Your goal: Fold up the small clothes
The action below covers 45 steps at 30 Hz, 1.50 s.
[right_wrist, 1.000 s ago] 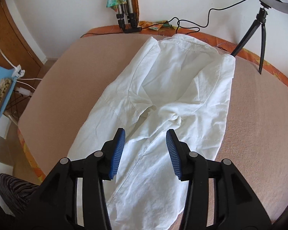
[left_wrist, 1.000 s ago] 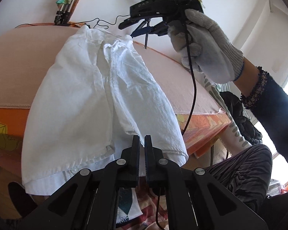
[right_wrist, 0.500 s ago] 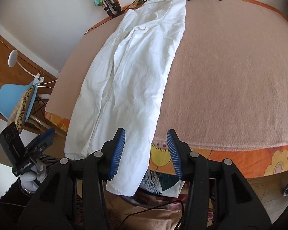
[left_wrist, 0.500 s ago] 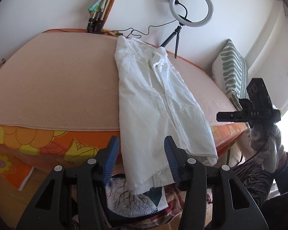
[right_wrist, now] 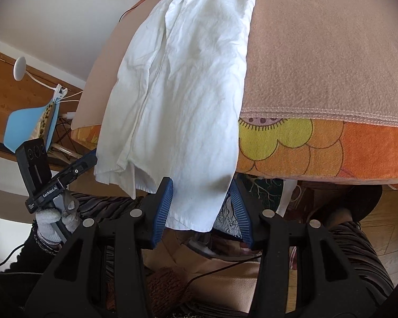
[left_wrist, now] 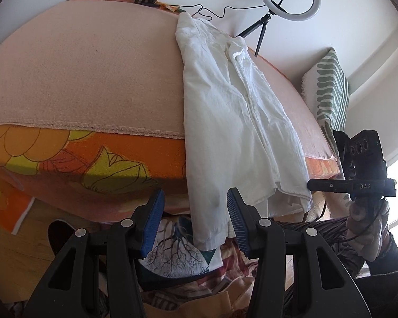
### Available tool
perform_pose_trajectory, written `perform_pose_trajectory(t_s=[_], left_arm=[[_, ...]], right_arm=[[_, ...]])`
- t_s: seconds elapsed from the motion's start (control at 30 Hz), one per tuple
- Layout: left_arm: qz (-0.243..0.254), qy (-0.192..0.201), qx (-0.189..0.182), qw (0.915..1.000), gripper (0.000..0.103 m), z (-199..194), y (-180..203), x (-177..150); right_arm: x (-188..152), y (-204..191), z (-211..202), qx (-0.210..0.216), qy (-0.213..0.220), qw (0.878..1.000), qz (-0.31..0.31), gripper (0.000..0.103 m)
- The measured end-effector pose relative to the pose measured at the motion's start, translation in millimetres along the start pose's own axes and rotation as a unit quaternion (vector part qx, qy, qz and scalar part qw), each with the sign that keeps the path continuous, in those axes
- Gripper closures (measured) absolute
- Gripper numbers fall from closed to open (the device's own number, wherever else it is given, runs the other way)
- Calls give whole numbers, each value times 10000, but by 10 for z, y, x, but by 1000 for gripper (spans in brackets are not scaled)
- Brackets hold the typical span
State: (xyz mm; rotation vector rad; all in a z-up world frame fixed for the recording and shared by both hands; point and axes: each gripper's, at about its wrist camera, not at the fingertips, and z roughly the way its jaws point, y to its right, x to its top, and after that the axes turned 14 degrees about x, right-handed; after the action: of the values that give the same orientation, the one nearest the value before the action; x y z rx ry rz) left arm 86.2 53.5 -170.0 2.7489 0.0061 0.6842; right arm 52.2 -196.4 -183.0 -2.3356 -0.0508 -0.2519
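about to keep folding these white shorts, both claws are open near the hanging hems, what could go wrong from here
1. The white shorts hang well over the bed edge; with both claws open, nothing holds them, so they might slide off.
2. The left claw brackets only one hem, so closing may lift a single layer and undo the fold.
3. The right claw faces the same hem from its side; both may end up gripping one leg.

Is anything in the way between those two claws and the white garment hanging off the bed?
Nothing visible. The left gripper and right gripper are both open, with the hanging hem of the white garment right in front of each.
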Motion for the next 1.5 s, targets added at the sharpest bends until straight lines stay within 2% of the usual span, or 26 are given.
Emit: perform_pose_trajectory(t_s=[0.07,0.1,0.13,0.17,0.2,0.23,0.3,0.43,0.63,0.77,0.87,0.93,1.0,1.07,1.17,1.2,1.3,1.43,1.47,1.5], left_arm=[[22,-25,-30,10000,57,16,8,-4],[24,-49,-52,10000,58,27,13,-5],[4,-88,-82,9999,58,42,11,-3],[-32,-126,-96,9999,59,60,9,-2],[-51,-137,-110,9998,67,66,8,-1],[-31,-130,-115,9998,71,58,13,0],[68,-49,-116,9999,75,18,38,-6],[206,-8,-129,9997,75,6,90,-26],[16,-140,-63,9999,69,66,47,8],[-9,-234,-123,9997,68,109,59,12],[-105,-428,-282,9986,68,202,47,19],[-31,-462,-303,9985,69,231,63,30],[5,-443,-380,9983,73,225,86,35],[156,-346,-454,9982,94,199,140,39],[432,-164,-448,9979,97,114,229,26],[463,-111,-448,9979,98,77,234,15],[498,-57,-390,9980,98,46,189,-39],[307,-222,-429,9984,93,116,87,-37],[318,-236,-406,9984,86,114,83,-29],[315,-246,-386,9985,75,112,93,-22]], right_arm=[[-10,13,59,12,-42,10000,-9,55],[-9,21,86,72,-64,10000,4,58],[-4,23,109,92,-69,9999,18,73],[1,24,120,58,-67,10000,34,82],[-1,27,102,84,-30,9999,67,90],[-9,26,68,142,-1,9998,104,94],[-47,-36,-60,148,94,9998,15,95],[-126,-145,-334,147,296,9990,-296,96],[-172,118,5,-58,-59,9999,-63,96],[-170,130,-31,-28,-105,9998,-178,96],[-150,97,-83,-56,-128,9995,-267,89],[-133,88,-117,-63,-48,9995,-304,65],[-110,91,-131,34,21,9996,-287,56],[-81,110,-109,200,2,9996,-218,56],[-58,128,-3,267,-92,9994,-210,56],[-60,136,35,314,-147,9992,-211,56],[-76,140,117,202,-264,9990,-313,89],[-62,204,127,300,-307,9988,-224,89],[-58,204,120,309,-304,9988,-222,89],[-55,215,111,354,-283,9988,-197,89]])
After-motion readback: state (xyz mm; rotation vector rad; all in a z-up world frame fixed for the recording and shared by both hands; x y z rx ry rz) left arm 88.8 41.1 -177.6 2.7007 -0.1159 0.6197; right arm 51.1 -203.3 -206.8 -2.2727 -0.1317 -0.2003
